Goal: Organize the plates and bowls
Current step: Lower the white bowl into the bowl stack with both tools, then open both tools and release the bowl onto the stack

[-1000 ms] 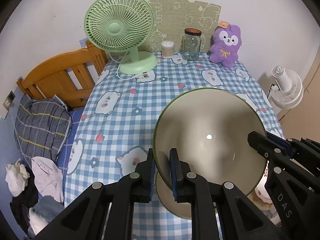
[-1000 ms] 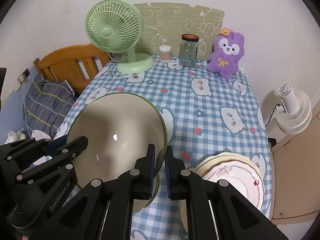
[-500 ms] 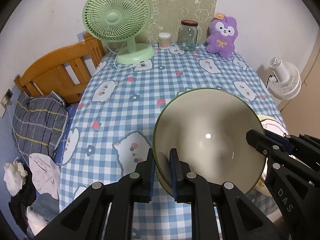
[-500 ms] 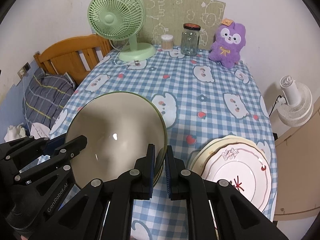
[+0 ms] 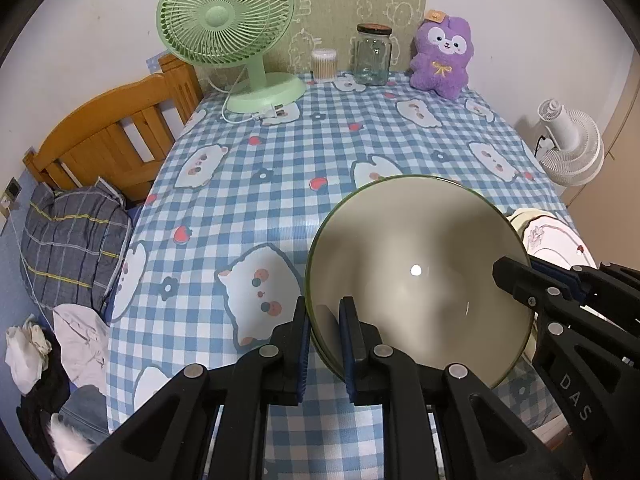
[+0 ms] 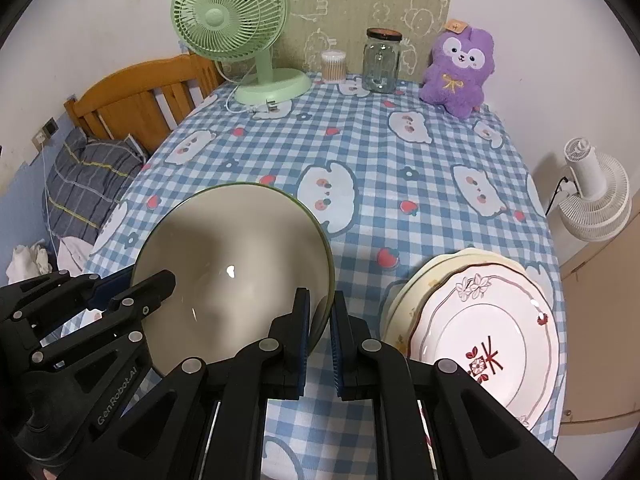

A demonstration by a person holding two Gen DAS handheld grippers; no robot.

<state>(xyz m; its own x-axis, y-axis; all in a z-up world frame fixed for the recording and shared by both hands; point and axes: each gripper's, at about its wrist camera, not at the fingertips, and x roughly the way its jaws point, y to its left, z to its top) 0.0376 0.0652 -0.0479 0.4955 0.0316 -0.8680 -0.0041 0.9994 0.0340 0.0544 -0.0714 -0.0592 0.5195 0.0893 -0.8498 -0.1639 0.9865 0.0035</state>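
A large beige bowl (image 5: pixel 416 276) with a green rim hangs low over the near part of the checked table (image 5: pixel 320 148). My left gripper (image 5: pixel 323 312) is shut on its left rim. My right gripper (image 6: pixel 321 308) is shut on its right rim, and the same bowl (image 6: pixel 232 272) fills the left of the right wrist view. Each gripper shows in the other's view, at the bowl's far side. To the right of the bowl lies a stack of plates (image 6: pixel 484 320), the top one white with a red flower print. I cannot tell whether the bowl touches the cloth.
At the table's far edge stand a green fan (image 5: pixel 228 28), a cotton swab tub (image 5: pixel 324 64), a glass jar (image 5: pixel 373 56) and a purple plush toy (image 5: pixel 442 60). A wooden bed frame (image 5: pixel 108 140) with clothes is left. A white floor fan (image 6: pixel 592 196) is right.
Both grippers have sunk together with the bowl toward the table. The far items have slid up in both views, and more of the plate stack shows at the right.
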